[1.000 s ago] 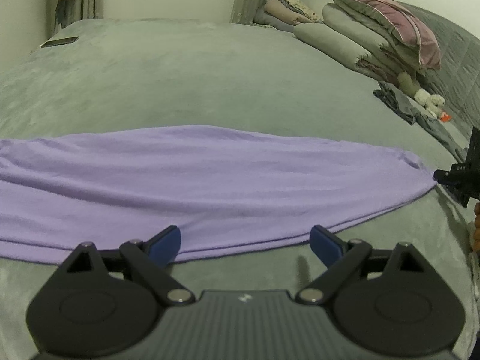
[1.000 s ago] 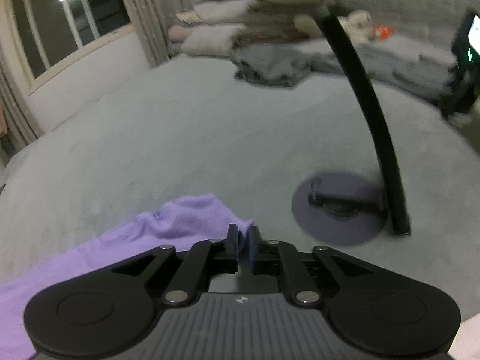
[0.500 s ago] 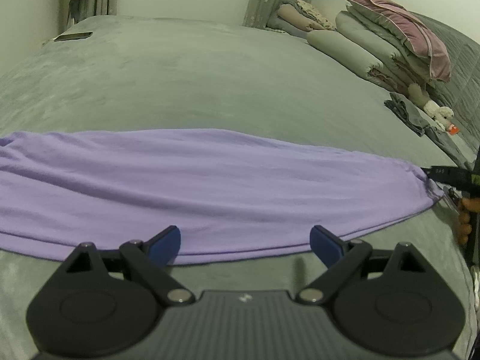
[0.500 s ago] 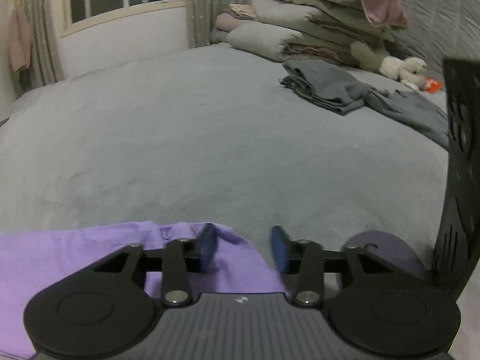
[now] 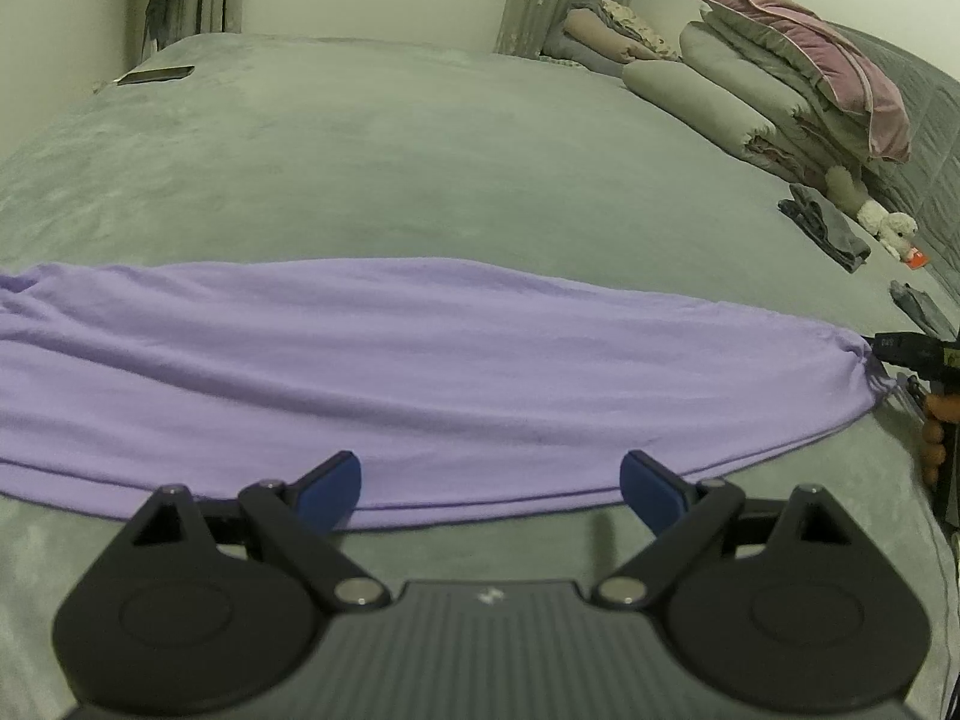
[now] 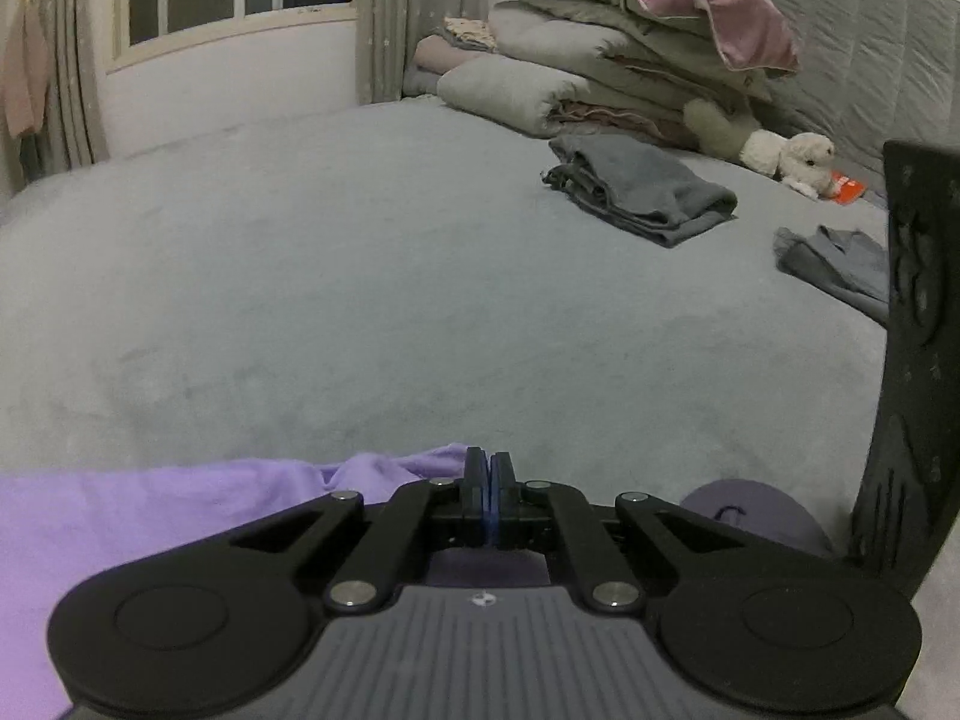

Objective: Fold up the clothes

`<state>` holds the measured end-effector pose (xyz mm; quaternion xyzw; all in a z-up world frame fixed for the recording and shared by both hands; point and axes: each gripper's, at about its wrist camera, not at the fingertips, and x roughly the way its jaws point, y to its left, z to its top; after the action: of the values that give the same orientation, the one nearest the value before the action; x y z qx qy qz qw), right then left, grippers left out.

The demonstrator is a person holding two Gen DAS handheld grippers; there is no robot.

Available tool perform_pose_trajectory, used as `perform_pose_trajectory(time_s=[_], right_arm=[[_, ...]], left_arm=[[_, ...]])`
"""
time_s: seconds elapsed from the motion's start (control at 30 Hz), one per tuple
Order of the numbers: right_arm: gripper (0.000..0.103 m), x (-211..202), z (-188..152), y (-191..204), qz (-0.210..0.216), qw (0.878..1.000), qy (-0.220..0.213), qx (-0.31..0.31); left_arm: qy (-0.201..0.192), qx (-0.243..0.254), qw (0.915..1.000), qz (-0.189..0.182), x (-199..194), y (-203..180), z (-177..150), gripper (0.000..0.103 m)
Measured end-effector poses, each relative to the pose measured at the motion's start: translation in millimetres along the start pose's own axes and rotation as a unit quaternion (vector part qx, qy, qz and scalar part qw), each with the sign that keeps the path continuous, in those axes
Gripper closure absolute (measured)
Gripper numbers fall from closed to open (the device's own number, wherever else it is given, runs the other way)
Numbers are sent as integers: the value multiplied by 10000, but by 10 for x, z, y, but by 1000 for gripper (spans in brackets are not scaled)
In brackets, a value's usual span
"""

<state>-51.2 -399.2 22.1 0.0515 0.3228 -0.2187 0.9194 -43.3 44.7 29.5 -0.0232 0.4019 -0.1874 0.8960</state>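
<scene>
Lilac garment [image 5: 420, 372] lay stretched across the grey bedspread [image 5: 420, 168], its folded near edge just before the wide-open left gripper [image 5: 491, 483]. Right gripper [image 6: 487, 468] pinched its bunched corner shut; bare bedspread stretched beyond.

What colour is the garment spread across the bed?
Plain light purple garment, no pattern visible. It shows best in the left wrist view.
</scene>
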Motion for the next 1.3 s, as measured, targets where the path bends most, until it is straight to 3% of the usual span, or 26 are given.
perform_pose_trajectory(time_s=[0.2, 0.37, 0.47, 0.53, 0.6, 0.8, 0.93, 1.07, 1.13, 1.2, 1.3], right_arm=[[100, -129, 43, -59, -183, 9996, -202, 90], [94, -143, 71, -7, 294, 9990, -342, 8], [92, -58, 28, 88, 561, 9980, -129, -250], [92, 8, -24, 131, 539, 9977, -46, -417], [101, 7, -18, 128, 464, 9979, -65, -443], [101, -96, 56, 16, 166, 9988, -446, -90], [101, -104, 81, 28, 326, 9984, -422, -162], [83, 3, 33, 88, 809, 9961, 11, -347], [84, 17, 14, 135, 773, 9955, 88, -536], [99, 9, 22, 164, 767, 9950, 110, -632], [100, 6, 36, 157, 595, 9964, -2, -608]], left_arm=[[-17, -72, 9999, 90, -7, 23, 4, 9], [-16, -5, 9999, 115, 2, 4, 2, 8], [-19, -5, 9999, 106, -5, 11, 3, 8], [-22, -22, 9999, 100, -13, 28, -1, 8], [-27, -29, 9999, 100, -19, 36, -1, 8], [-41, -61, 9999, 108, -17, 31, 12, 8], [-35, -62, 9999, 120, -5, 28, 15, 8], [-27, -27, 9999, 125, -2, 13, 13, 8], [-31, -31, 9999, 117, -9, 26, 14, 8], [-34, -41, 9999, 119, -13, 49, 3, 8], [-50, -57, 9999, 123, -25, 43, 2, 8]])
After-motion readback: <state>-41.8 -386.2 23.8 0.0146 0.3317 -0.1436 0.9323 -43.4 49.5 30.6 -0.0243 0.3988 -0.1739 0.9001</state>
